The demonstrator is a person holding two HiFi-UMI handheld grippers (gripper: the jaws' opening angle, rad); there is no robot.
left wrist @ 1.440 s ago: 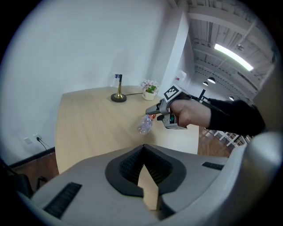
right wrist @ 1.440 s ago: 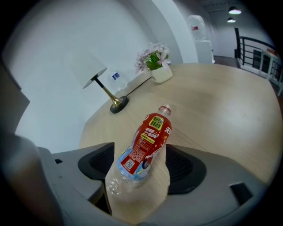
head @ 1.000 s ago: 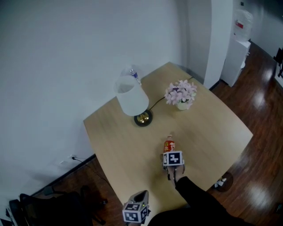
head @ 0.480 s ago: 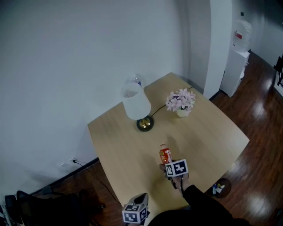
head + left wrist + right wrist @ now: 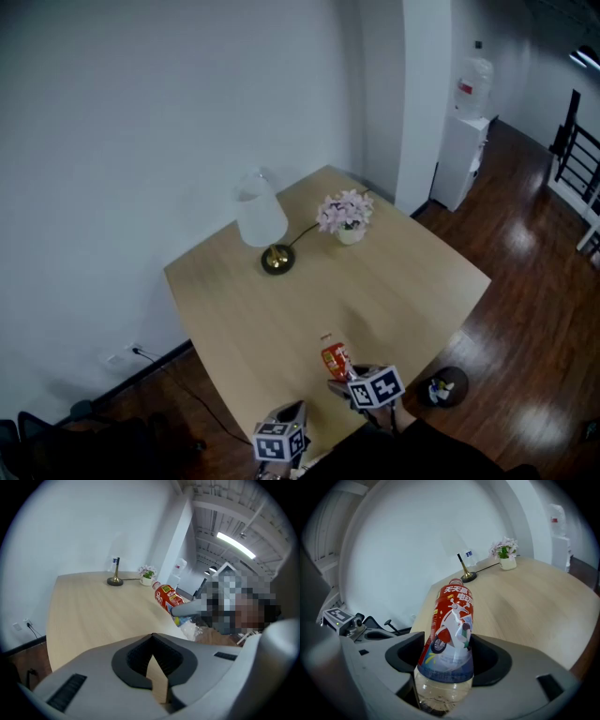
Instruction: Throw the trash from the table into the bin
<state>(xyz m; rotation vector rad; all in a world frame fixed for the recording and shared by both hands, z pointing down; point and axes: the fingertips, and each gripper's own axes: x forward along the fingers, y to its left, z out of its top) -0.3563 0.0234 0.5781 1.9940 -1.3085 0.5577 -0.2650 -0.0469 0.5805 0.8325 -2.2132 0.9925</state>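
- While raised over the near edge of the counter, clamps a bottle between the fingers of the right gripper, having just drawn them closer around it.
- Grips the clear plastic lower body. Above that, a blue band and a glossy red wrap with a scooter drawing, neck tilted away.
- Holds the left gripper low beside the right. Matte grey shell, dark ribbed pads meeting at the tips, nothing between.
- Smooth, pale wood-grain top with rounded corners.
- At the far side, a lamp with a white cone shade and round brass foot, beside pink flowers in a small white pot.
- Plain white wall, dark glossy plank floor, white water dispenser well off by a pillar.
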